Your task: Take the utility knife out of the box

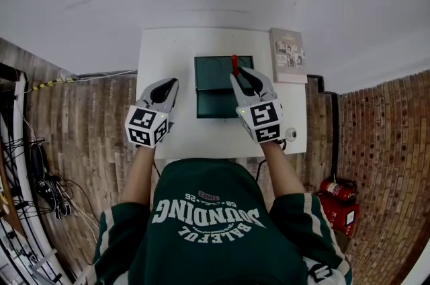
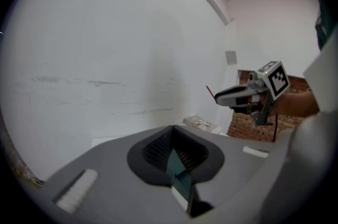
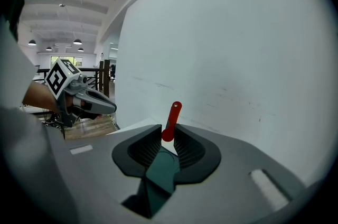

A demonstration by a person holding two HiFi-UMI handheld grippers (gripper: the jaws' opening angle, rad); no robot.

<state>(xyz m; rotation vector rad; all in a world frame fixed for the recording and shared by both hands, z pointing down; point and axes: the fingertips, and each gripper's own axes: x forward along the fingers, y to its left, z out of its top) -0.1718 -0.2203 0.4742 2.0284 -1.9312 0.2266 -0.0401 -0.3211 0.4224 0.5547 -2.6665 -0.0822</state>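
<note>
Fingers (image 3: 141, 148) of the right gripper (image 3: 168, 132) are clamping the red utility knife (image 3: 172, 118) by one end, holding it over the open dark-green box (image 1: 211, 75) on the white surface (image 1: 168, 52), while the left gripper (image 1: 170, 84), its fingers drawn together on nothing, is hovering just left of the box.

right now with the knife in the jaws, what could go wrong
1. The right gripper pinches only the lower end of the utility knife at its jaw tips, so the knife could pivot or slip out.
2. It seems to hang over the box, so a drop would likely land it back inside.
3. The left gripper isn't steadying the box.
</note>
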